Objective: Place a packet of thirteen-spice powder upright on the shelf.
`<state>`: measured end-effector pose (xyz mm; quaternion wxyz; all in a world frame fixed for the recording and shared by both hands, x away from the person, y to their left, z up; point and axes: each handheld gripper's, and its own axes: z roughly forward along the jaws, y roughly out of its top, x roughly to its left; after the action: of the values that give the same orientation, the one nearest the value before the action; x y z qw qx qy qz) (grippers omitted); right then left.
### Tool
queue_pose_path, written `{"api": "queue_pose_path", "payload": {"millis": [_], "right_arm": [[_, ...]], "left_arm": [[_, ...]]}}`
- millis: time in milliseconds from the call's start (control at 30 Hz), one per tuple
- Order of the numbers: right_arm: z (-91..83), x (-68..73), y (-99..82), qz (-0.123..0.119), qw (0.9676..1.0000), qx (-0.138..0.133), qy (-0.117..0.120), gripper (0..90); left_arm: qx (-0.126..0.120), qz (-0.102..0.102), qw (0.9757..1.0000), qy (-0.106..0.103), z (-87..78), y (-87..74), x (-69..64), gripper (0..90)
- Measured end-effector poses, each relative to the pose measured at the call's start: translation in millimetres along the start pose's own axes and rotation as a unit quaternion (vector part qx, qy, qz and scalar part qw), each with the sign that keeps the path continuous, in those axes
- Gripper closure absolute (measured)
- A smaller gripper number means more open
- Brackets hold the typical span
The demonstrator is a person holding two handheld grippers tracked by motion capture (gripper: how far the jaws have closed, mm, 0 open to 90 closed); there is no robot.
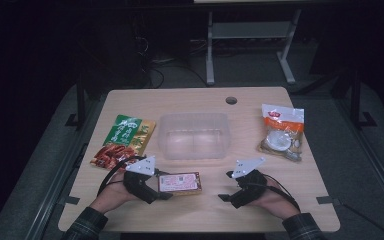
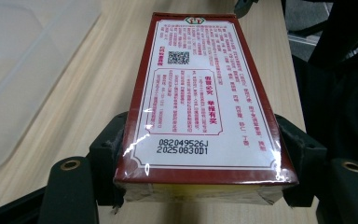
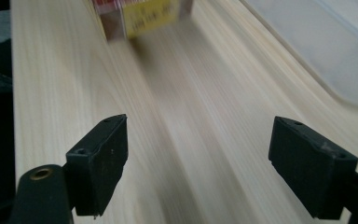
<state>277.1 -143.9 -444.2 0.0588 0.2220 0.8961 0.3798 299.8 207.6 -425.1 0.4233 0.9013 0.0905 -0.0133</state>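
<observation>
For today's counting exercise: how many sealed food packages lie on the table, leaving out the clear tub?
3: the green and red packet at the table's left, the white and orange bag at its right, the red box clamped in the left gripper.

Three cameras: one fixed overhead, one riding on each gripper.

The high view looks forward and down over the table [image 1: 260, 100] from well above the left gripper [image 1: 164, 189] and right gripper [image 1: 225, 186]. The left gripper view sits close behind its jaws, facing along the red box [image 2: 200, 102]. The right gripper view looks low across the wood toward that same box, its yellow end blurred, farther off.
</observation>
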Motion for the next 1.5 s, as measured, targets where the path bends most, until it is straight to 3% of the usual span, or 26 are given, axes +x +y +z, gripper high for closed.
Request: {"api": "queue_pose_path", "payload": {"millis": [100, 167, 267, 533, 800, 1000, 1267, 1500], "right_arm": [[-2.1, 0.1, -5.9, 0.007, 0.9998, 0.002, -0.018, 19.6], [-5.4, -0.5, -13.1, 0.024, 0.9991, 0.002, -0.034, 18.1], [-8.6, -0.6, -17.5, 0.033, 0.9986, -0.003, -0.042, 17.5], [-22.7, 2.6, -34.7, 0.059, 0.9961, -0.022, -0.061, 16.2], [-19.9, 0.9, -35.3, 0.055, 0.9964, -0.019, -0.062, 15.1], [-19.4, 0.4, -33.8, 0.052, 0.9963, -0.026, -0.063, 15.1], [-19.2, -0.6, -33.7, 0.053, 0.9963, -0.029, -0.061, 15.1], [-20.6, -1.2, -34.3, 0.055, 0.9958, -0.036, -0.063, 15.1]], "left_arm": [[-0.004, -0.006, 1.0, 0.006, -0.5, 0.3, 0.1, 31.6], [-0.004, -0.005, 0.9999, 0.008, -1.4, 0.9, 1.7, 31.6], [-0.015, -0.016, 0.9997, 0.006, -2.6, 2.0, 3.9, 31.6], [-0.014, -0.014, 0.9997, 0.01, -6.8, 12.6, 14.4, 31.6], [-0.01, -0.006, 0.9997, 0.022, -9.2, 30.8, 30.8, 31.6], [-0.006, 0.007, 0.9998, 0.02, -7.8, 52.0, 42.5, 31.7], [0.002, 0.015, 0.9996, 0.022, -7.4, 69.0, 55.3, 31.7], [0.007, 0.013, 0.9996, 0.025, -10.9, 84.8, 74.1, 31.7]]}}
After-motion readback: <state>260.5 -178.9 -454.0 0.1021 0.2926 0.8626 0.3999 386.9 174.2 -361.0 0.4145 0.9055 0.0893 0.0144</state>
